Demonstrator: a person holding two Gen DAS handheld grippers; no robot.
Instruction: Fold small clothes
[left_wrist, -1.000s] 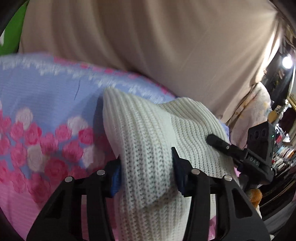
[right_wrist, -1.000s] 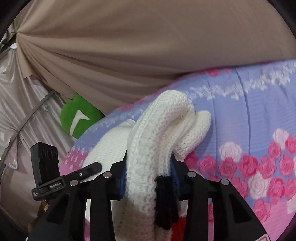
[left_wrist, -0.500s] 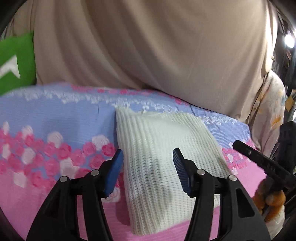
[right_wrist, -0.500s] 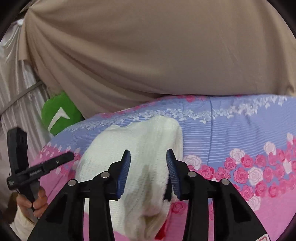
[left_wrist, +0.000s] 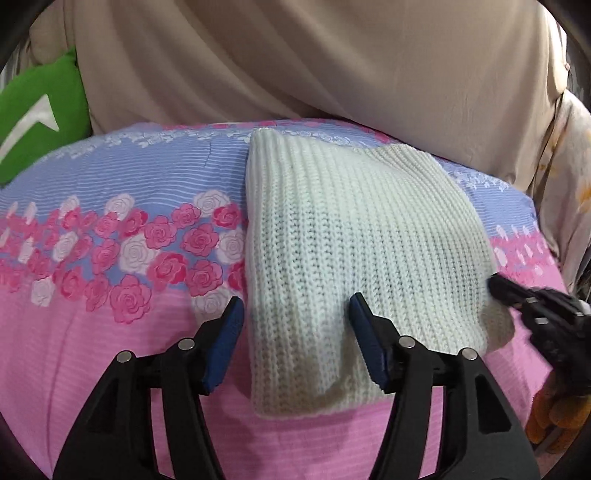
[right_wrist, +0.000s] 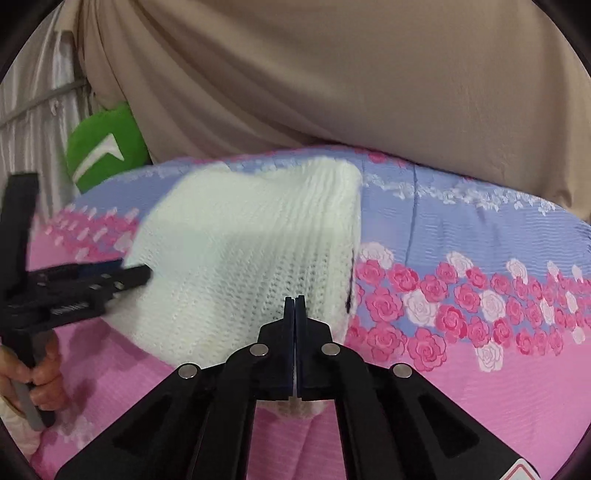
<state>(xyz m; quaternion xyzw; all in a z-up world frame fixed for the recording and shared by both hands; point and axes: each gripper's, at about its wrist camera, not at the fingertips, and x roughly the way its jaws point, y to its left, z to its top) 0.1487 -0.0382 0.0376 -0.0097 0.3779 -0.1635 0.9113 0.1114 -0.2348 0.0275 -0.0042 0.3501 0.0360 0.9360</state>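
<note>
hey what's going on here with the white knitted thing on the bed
A person is folding a small white knit garment with a handheld gripper in each hand. It lies folded flat on the flowered bedspread. Neither gripper holds it: the left gripper is over its near edge with jaws opening and pads clear of the knit, and the right gripper is shut with nothing between its fingers.

No text can be read; the left tool's (right_wrist: 74, 284) lettering is blurred
</note>
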